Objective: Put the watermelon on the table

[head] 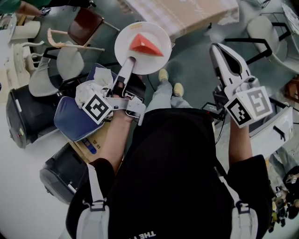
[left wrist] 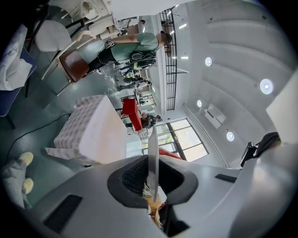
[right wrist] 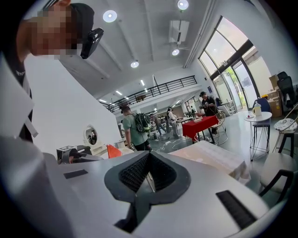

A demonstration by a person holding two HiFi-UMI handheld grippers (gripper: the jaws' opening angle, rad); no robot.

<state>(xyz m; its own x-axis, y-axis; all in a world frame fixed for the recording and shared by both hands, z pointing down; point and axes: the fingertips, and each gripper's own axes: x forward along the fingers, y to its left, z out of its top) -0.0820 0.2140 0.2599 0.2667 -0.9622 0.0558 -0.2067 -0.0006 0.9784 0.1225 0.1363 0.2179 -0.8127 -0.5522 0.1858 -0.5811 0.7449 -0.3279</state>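
The left hand-held gripper (head: 131, 59) pinches the near rim of a white plate (head: 125, 43). The watermelon (head: 145, 45) lies on the plate just beyond the jaws. The right hand-held gripper (head: 215, 47) is pressed together, well to the right.

The head view looks steeply down from above the person's chest, close over the left gripper (head: 131, 60) and right gripper (head: 217, 47), onto the floor (head: 198, 79). The left gripper view looks level along its jaws with the room rolled sideways, while the right gripper view sits upright, facing across the hall. All three views share the cloth-covered table (head: 187, 14), at left centre in the left gripper view and lower right in the right gripper view.
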